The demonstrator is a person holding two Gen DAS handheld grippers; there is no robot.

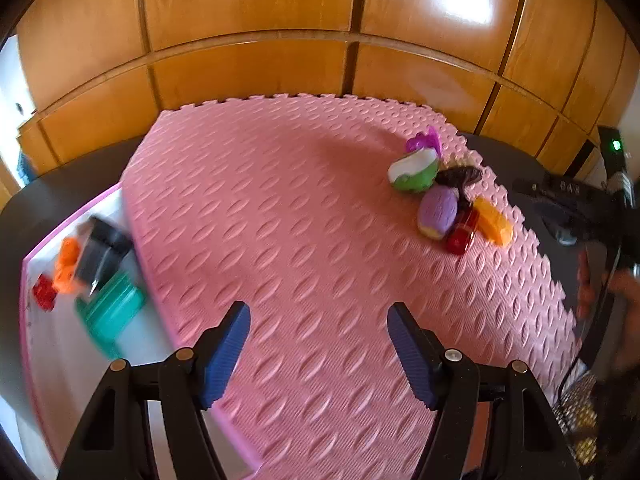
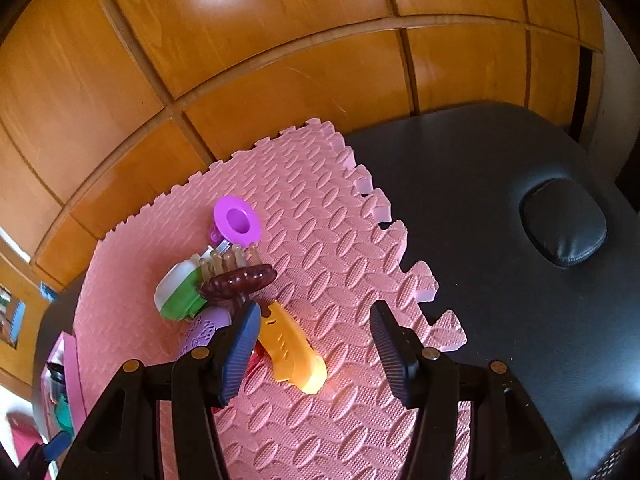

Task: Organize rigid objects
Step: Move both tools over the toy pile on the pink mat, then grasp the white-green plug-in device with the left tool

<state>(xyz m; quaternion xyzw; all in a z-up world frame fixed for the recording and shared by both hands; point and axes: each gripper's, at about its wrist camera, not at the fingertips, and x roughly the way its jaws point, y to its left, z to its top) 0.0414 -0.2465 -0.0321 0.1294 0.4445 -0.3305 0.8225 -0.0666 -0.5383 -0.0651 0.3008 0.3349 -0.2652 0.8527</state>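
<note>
Toy cluster (image 1: 444,196) — pink mat (image 1: 304,208)

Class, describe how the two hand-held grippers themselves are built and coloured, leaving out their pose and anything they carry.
Each hand-held gripper, left and right, has two black angular plastic arms with triangular cut-outs and round metallic pivot pins. The fingers carry dark blue, finely ribbed pads. In the left wrist view, the right hand-held gripper's black body shows a green light and a black cable.
</note>
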